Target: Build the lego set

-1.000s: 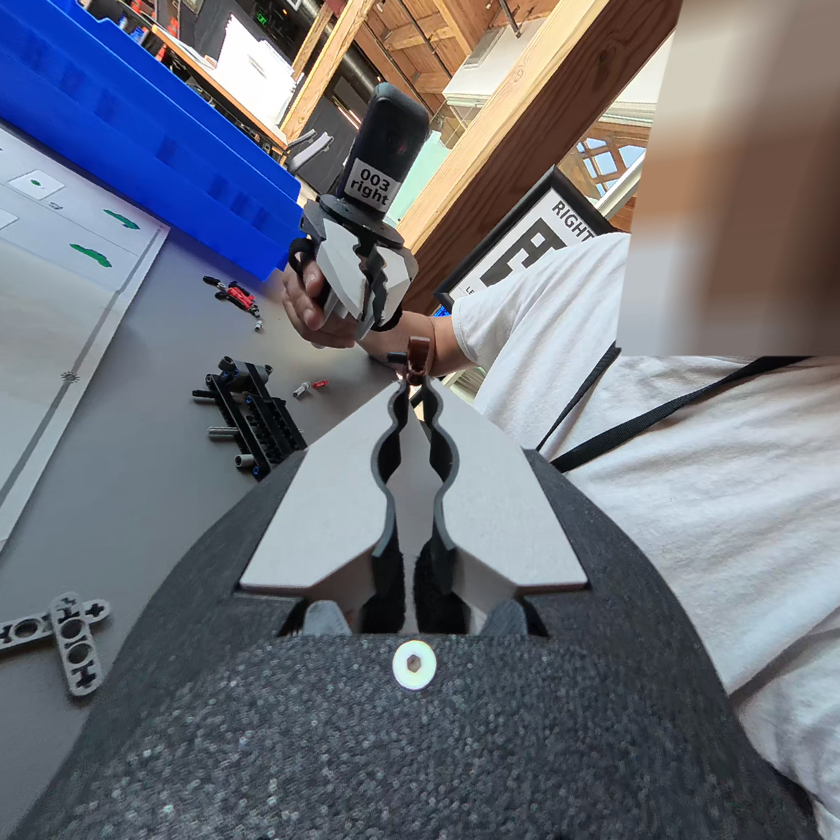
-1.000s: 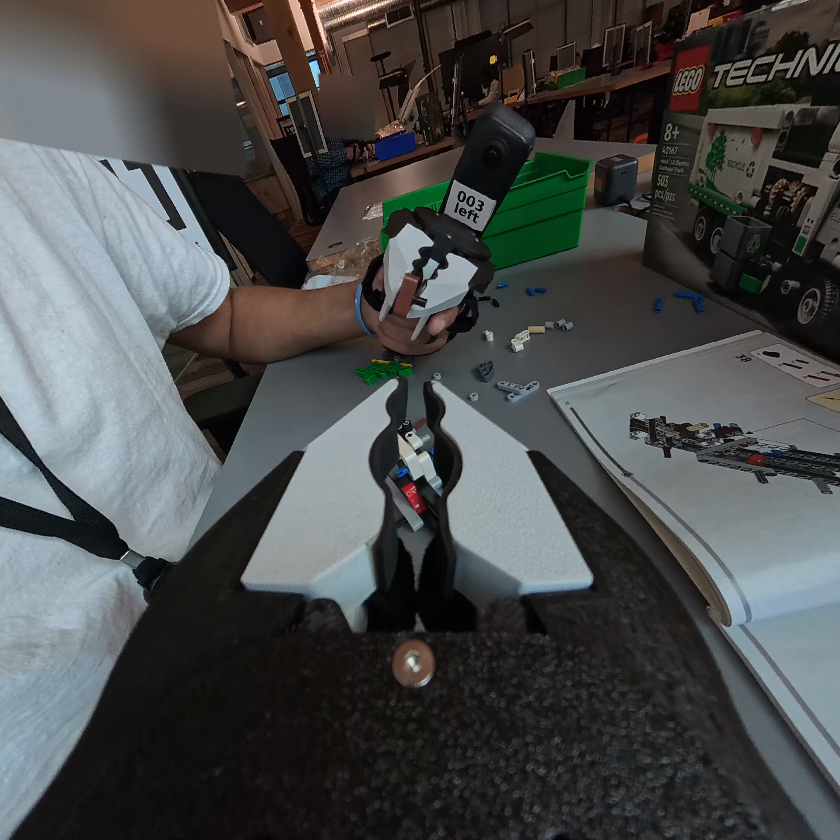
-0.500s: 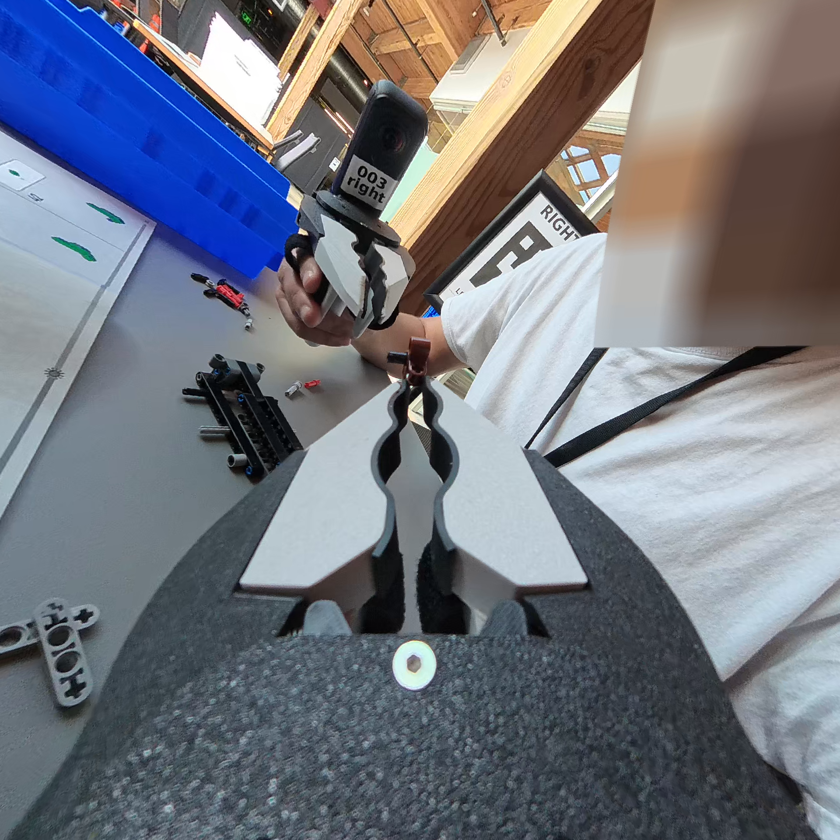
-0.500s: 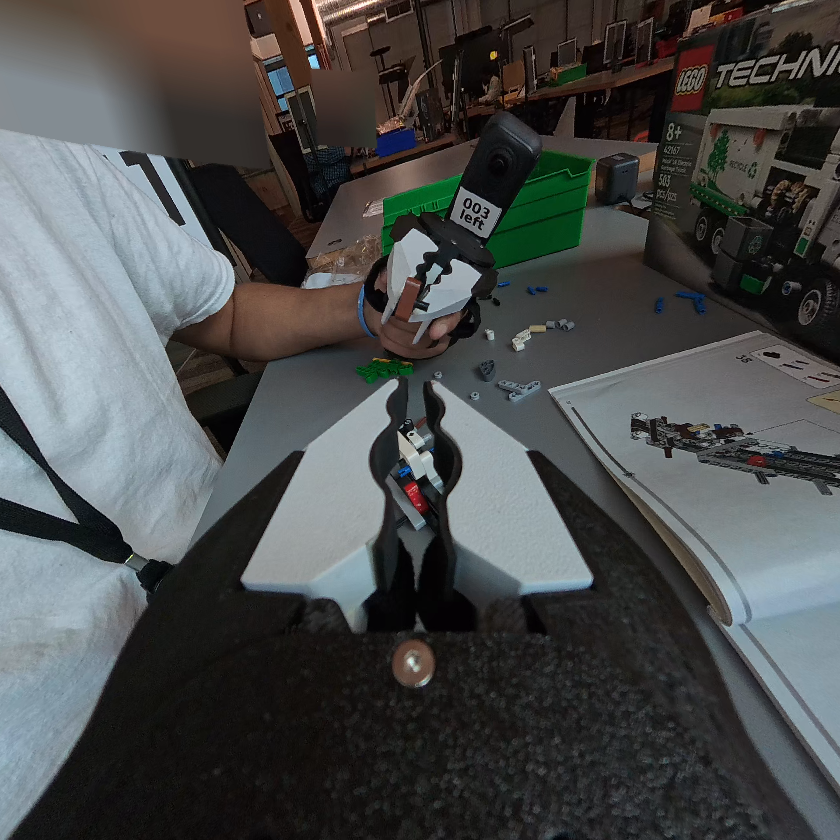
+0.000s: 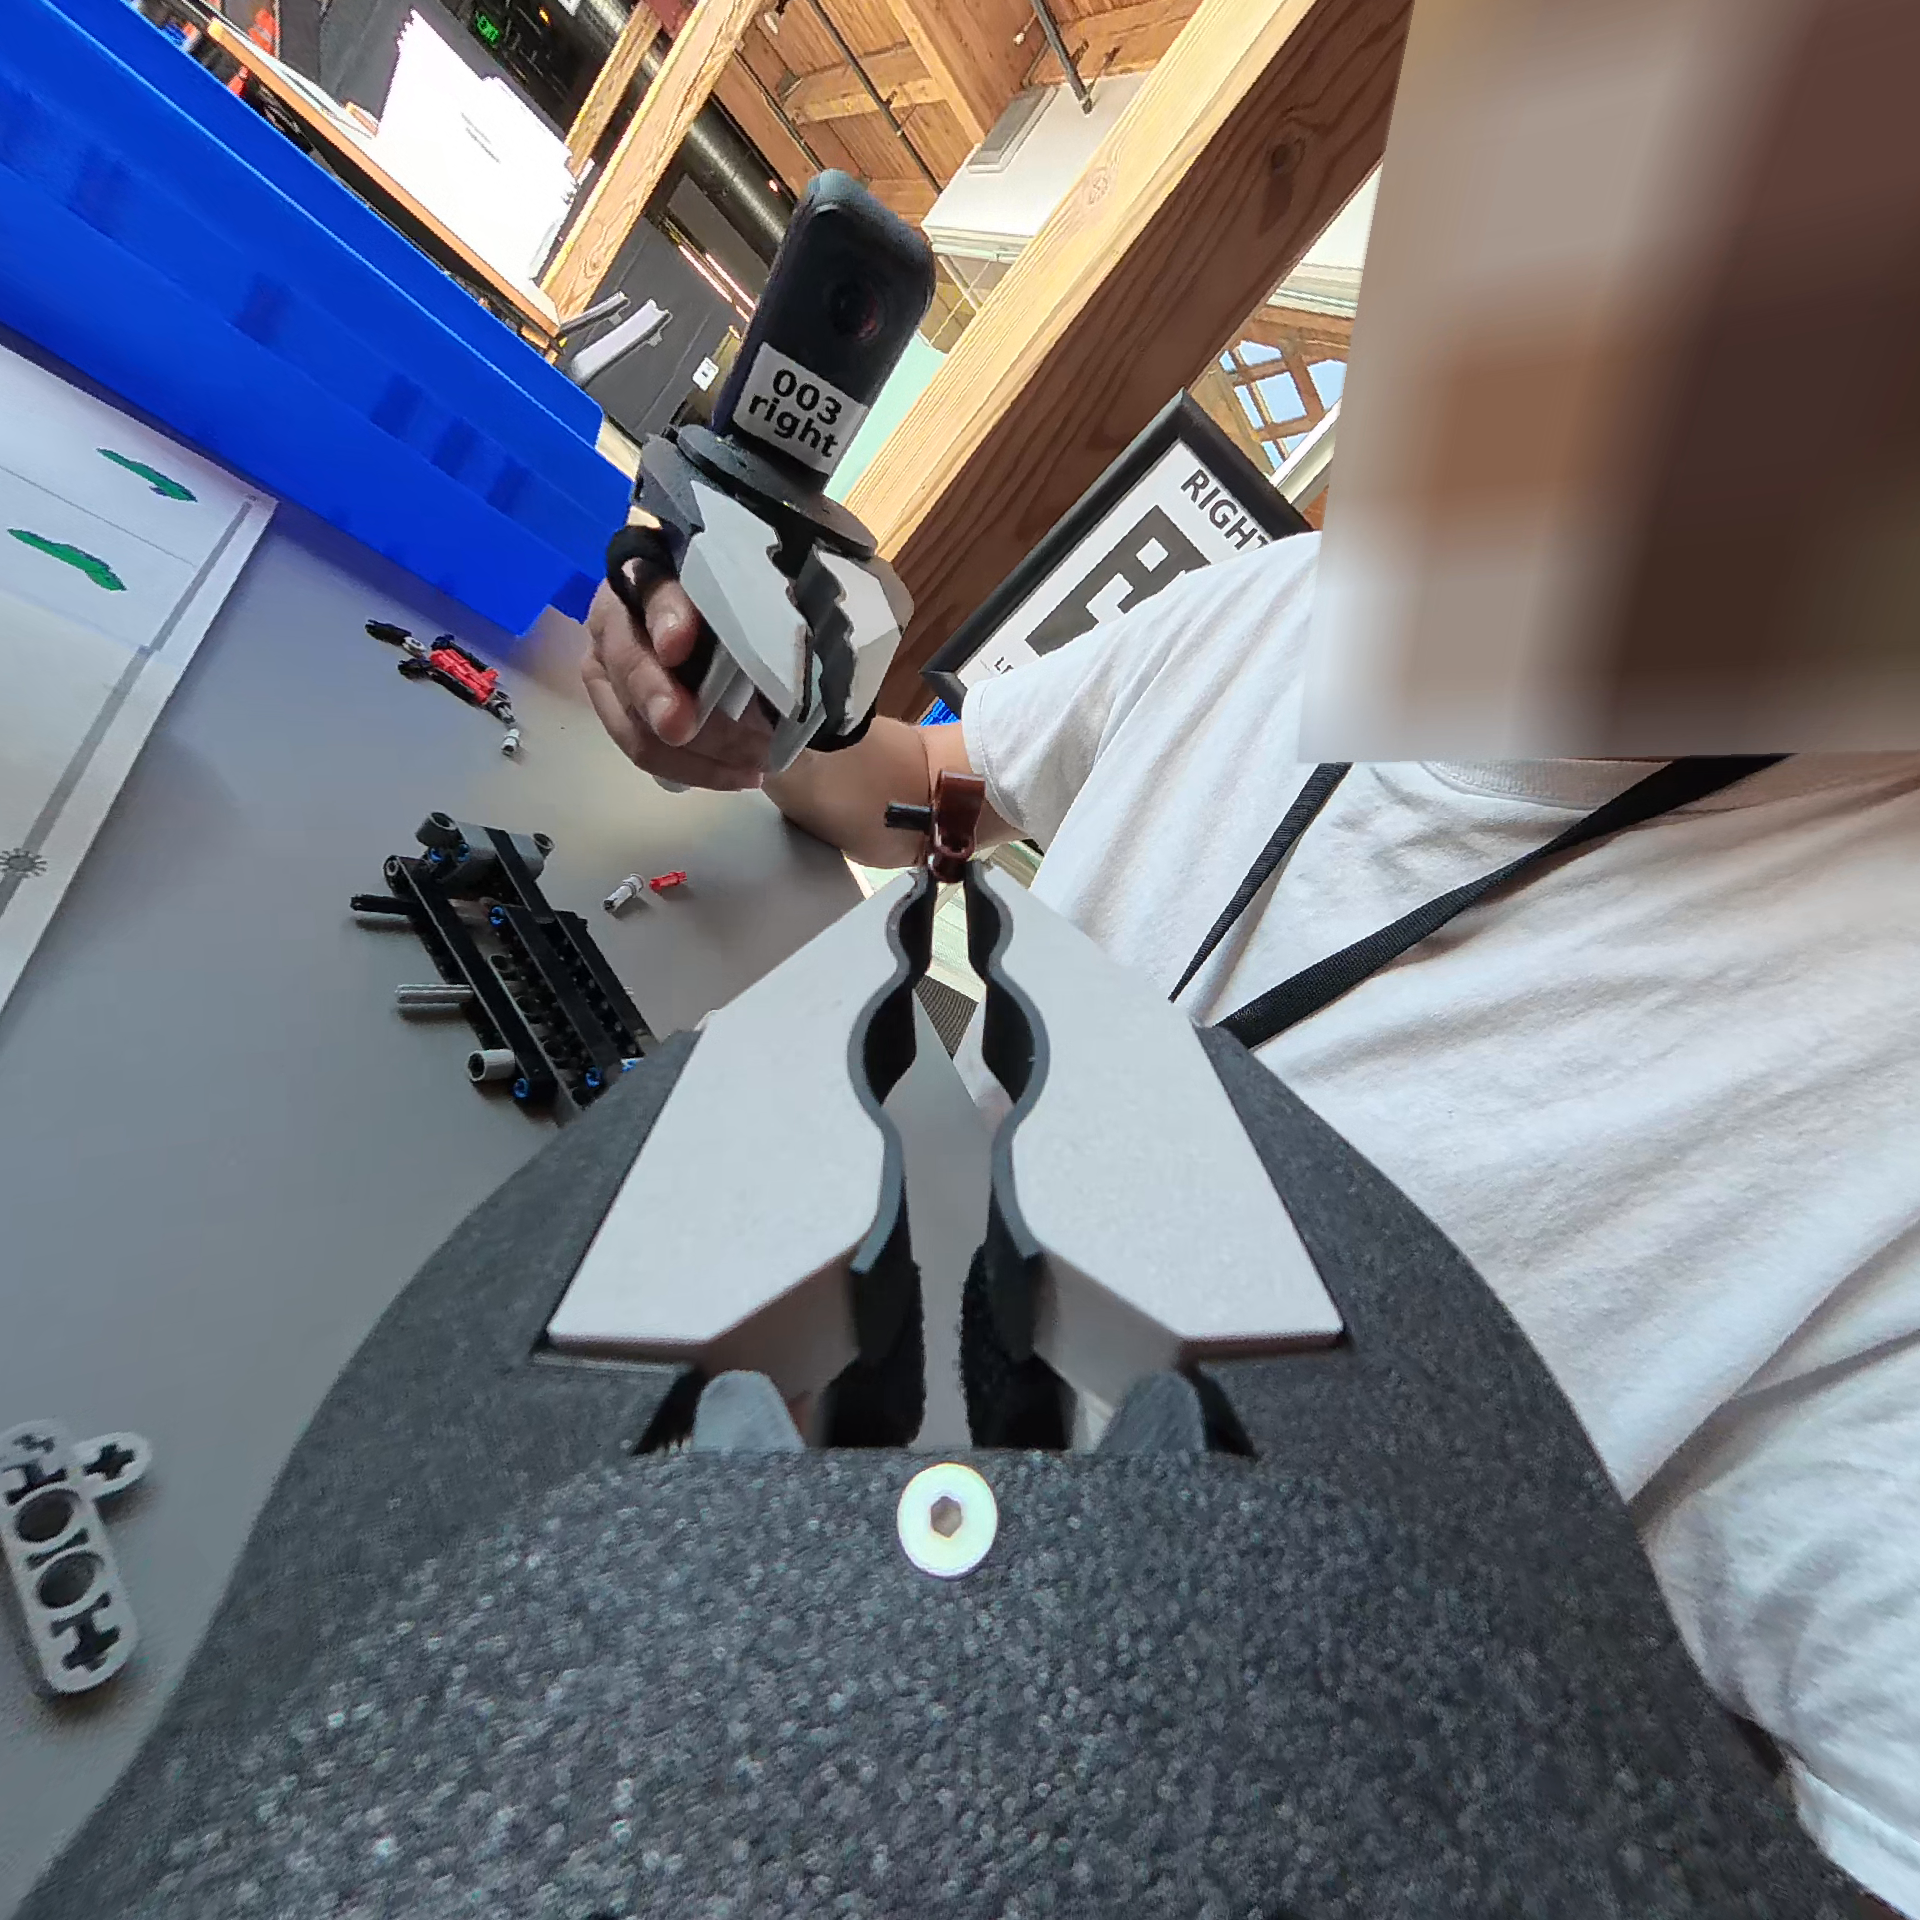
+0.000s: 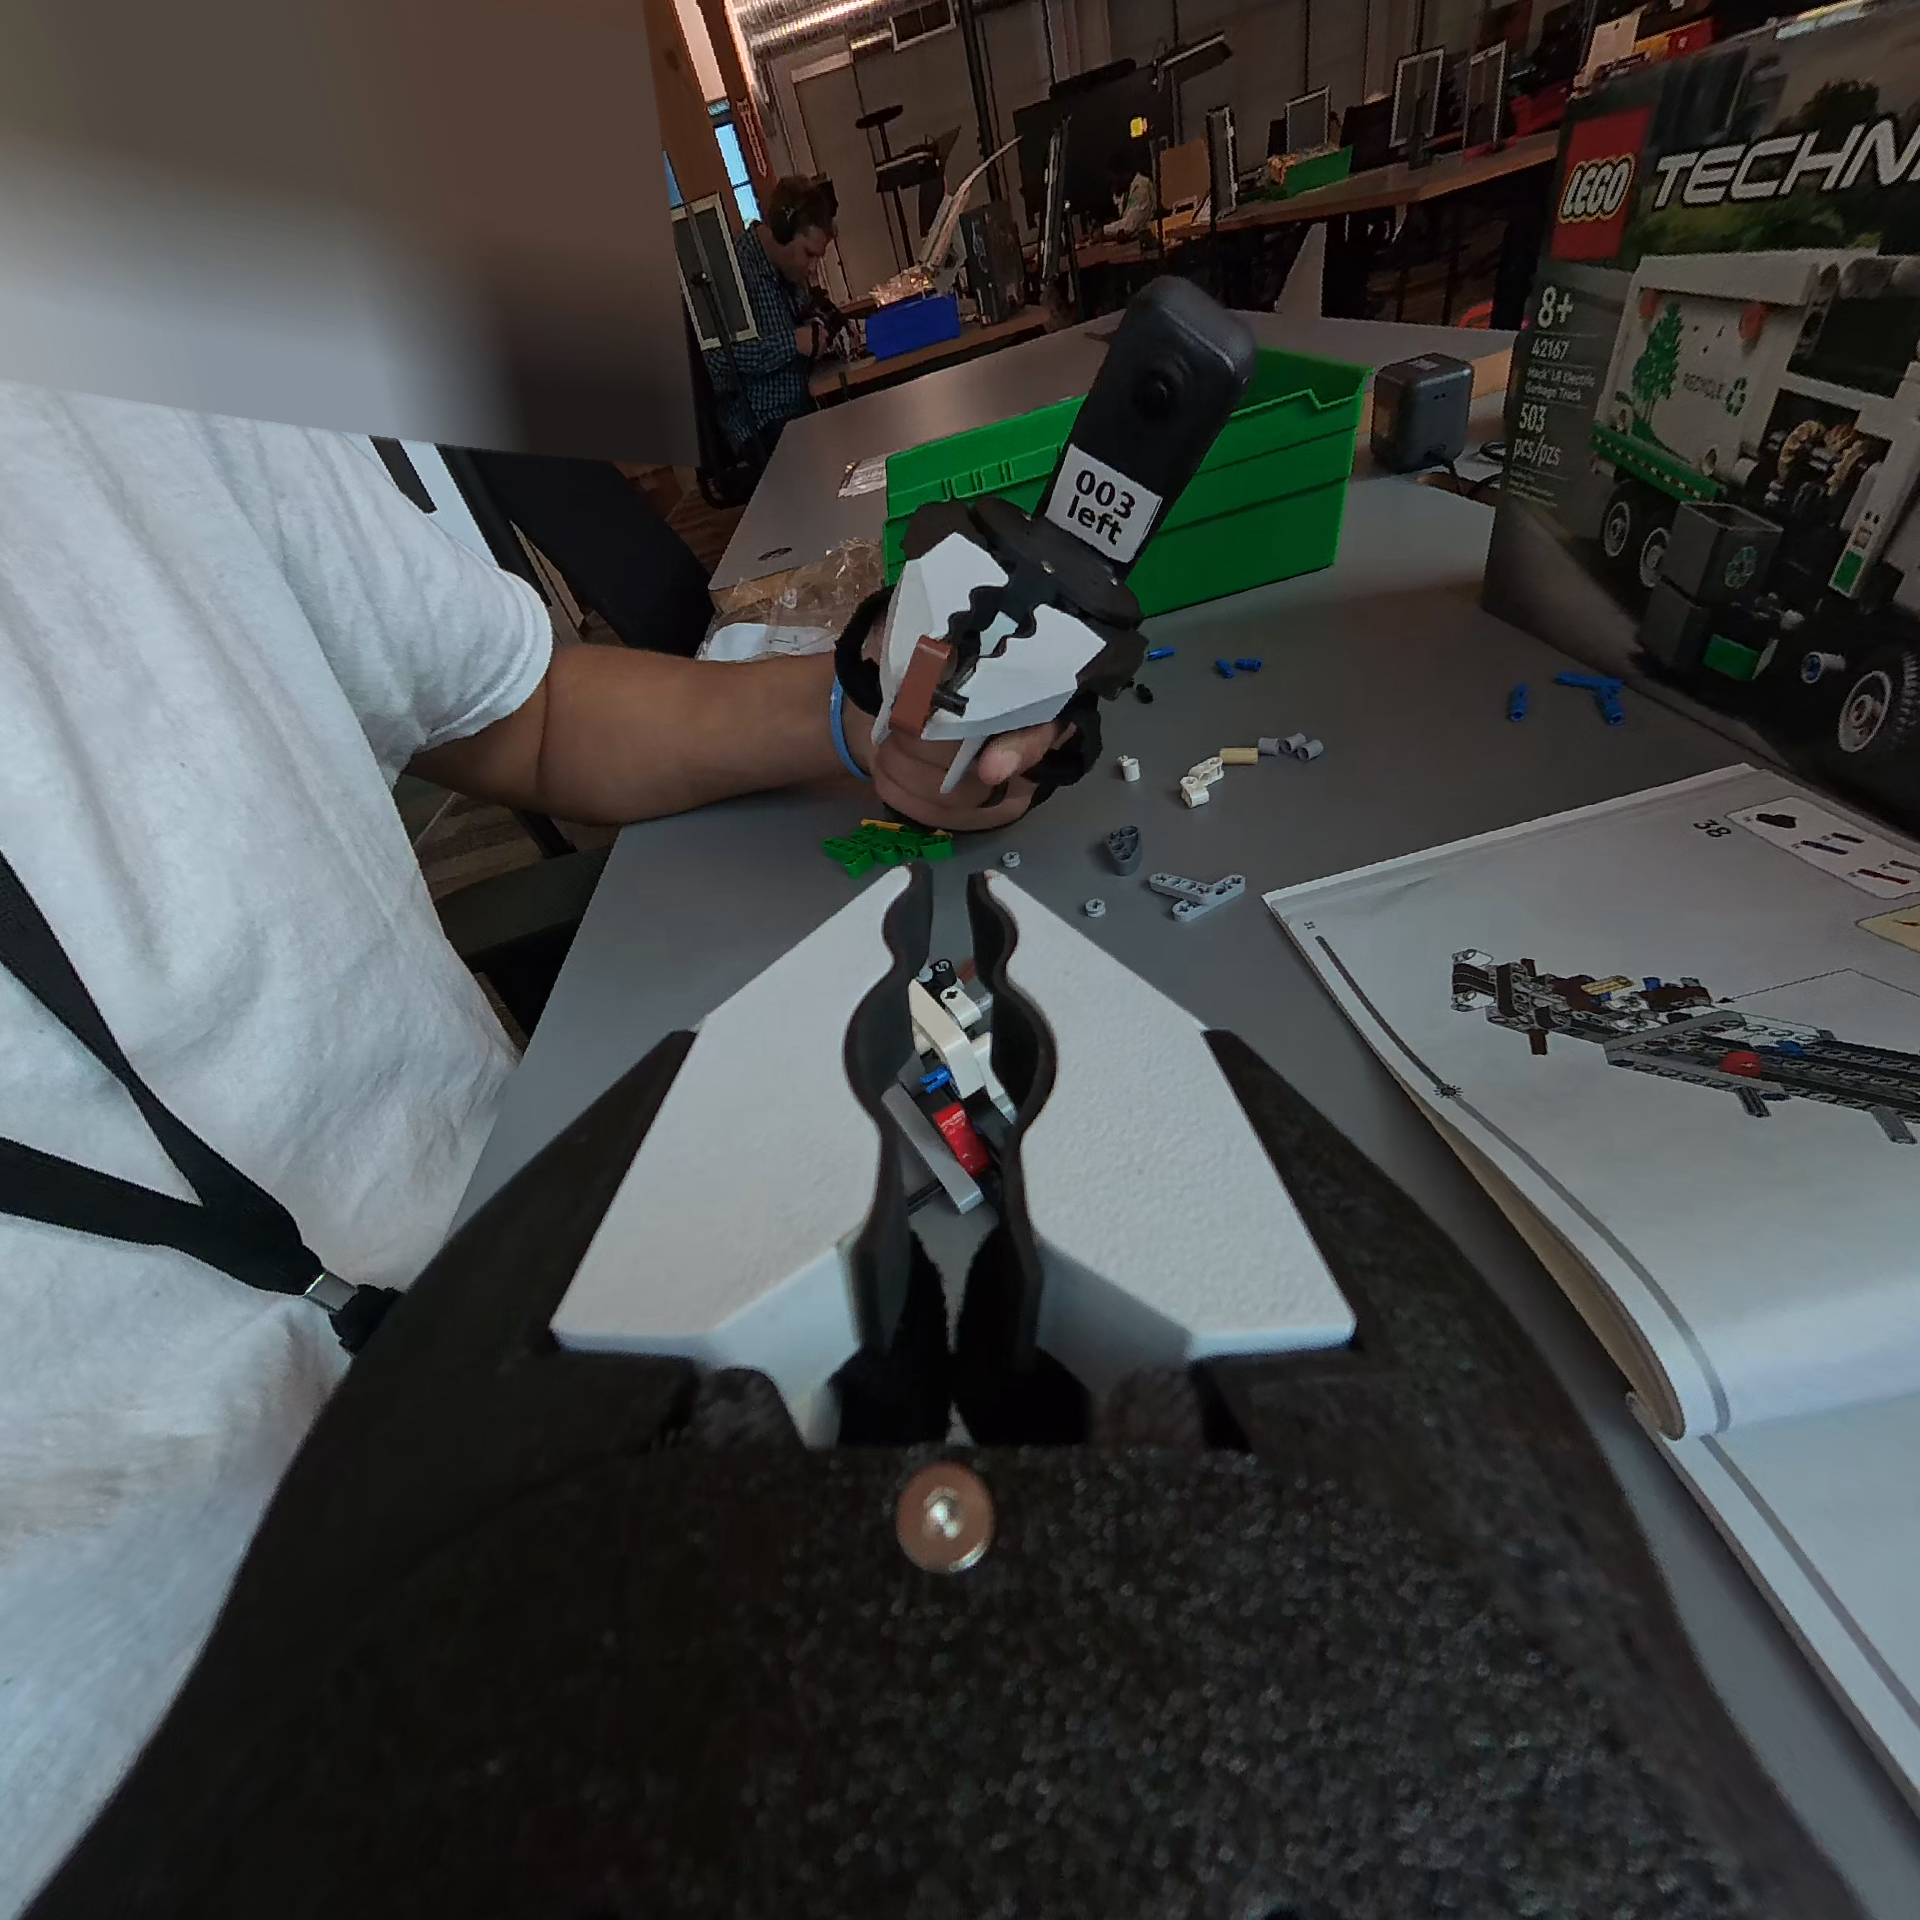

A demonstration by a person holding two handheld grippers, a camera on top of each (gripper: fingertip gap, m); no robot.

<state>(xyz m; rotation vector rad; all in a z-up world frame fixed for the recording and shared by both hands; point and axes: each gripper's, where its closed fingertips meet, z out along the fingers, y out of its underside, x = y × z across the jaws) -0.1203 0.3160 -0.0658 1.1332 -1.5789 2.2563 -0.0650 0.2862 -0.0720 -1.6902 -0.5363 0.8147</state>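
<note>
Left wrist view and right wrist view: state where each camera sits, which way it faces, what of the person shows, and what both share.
Left wrist view: on the left gripper, facing the person's white shirt and the right gripper; jaws pinch a brown piece.
Right wrist view: on the right gripper, facing along the grey table toward the left gripper and arm; jaws clamp a small assembly.
Shared: each shows the other gripper; the brown piece and instruction booklet appear in both.

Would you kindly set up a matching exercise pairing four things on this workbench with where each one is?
1. brown connector piece
2. small multicoloured assembly
3. black beam frame
4. green bin

A. lying on the grey table
B. clamped in the left gripper's tips
C. behind the left gripper, far side
D. between the right gripper's fingers

1-B, 2-D, 3-A, 4-C
</note>
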